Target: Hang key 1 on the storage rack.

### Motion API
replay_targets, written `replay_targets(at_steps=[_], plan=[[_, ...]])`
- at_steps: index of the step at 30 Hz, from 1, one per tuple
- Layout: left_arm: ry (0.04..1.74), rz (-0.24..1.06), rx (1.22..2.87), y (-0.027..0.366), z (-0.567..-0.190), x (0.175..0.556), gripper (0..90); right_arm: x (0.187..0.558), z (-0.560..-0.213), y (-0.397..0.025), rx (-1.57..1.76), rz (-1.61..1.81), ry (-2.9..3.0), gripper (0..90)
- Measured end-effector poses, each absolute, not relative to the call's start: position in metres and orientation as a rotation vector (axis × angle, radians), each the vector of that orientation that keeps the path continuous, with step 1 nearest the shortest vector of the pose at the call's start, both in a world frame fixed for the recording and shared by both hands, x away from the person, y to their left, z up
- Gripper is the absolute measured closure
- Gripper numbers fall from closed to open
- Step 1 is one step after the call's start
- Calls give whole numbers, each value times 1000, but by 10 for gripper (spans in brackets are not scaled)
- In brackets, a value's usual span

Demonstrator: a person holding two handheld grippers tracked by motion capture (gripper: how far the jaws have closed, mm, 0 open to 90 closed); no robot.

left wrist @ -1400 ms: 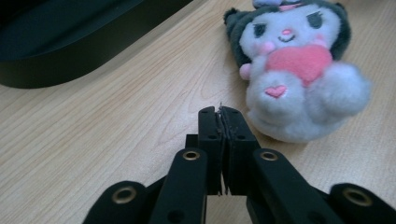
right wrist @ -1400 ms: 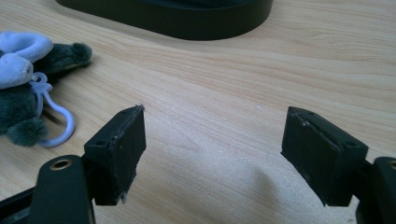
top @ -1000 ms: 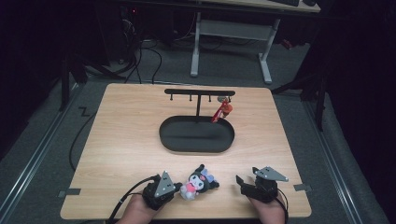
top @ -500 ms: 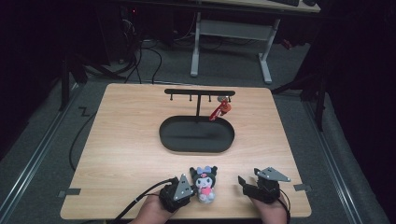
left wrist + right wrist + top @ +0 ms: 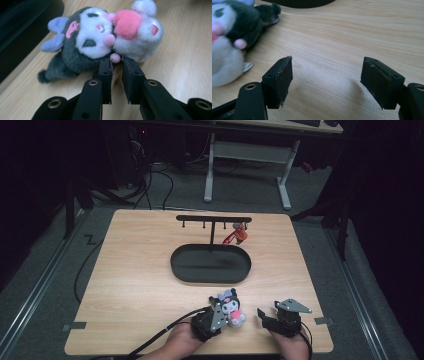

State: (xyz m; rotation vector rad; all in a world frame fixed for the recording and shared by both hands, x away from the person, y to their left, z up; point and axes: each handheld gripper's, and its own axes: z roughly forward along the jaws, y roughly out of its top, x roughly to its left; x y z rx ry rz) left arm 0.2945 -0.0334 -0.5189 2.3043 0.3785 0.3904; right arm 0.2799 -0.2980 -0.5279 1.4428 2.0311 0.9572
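From the high view I see my left gripper (image 5: 223,312) at the near edge of the table (image 5: 130,280), angled to the right, its jaws against the plush (image 5: 230,305), which sits on the wood near the middle, just nearer than the black oval tray (image 5: 210,264). My left hand (image 5: 180,342) comes in from the bottom, cable trailing off to the left. My right gripper (image 5: 264,316) rests near the right of the plush, apart from it, pointing left, grey plate on top, jaws spread. Beyond the tray stands a black rack (image 5: 214,219) with a red thing (image 5: 234,235) hanging at its right end. In the left gripper view, my jaws are drawn close, a narrow gap between them, their tips pressed at the plush's (image 5: 100,37) underside where a small pink nub sits; I would call it pinched, the toy lying on its side, dark body to the left, pink and white part to the right. In the right gripper view, my jaws stand wide apart over bare wood, holding nothing; the plush (image 5: 232,37) lies at the left, with the tray's rim (image 5: 299,3) at the top.
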Motion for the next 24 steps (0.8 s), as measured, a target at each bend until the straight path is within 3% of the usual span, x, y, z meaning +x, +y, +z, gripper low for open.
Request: replay_targets(at_steps=[11,12,17,19,24], plan=[[387,416,2283,-43,-520,305,732,277,-527,-304,1458,953,2017,262],[376,421,2252,-33,-518,301,671,276,-526,-303,1456,951,2016,262],[449,388,2184,7,-511,300,601,276,-527,-303,1462,935,2019,261],[517,432,2154,47,-501,307,578,279,-527,-304,1478,939,2012,258],[624,522,2131,105,-492,321,542,280,-525,-303,1492,931,1974,265]])
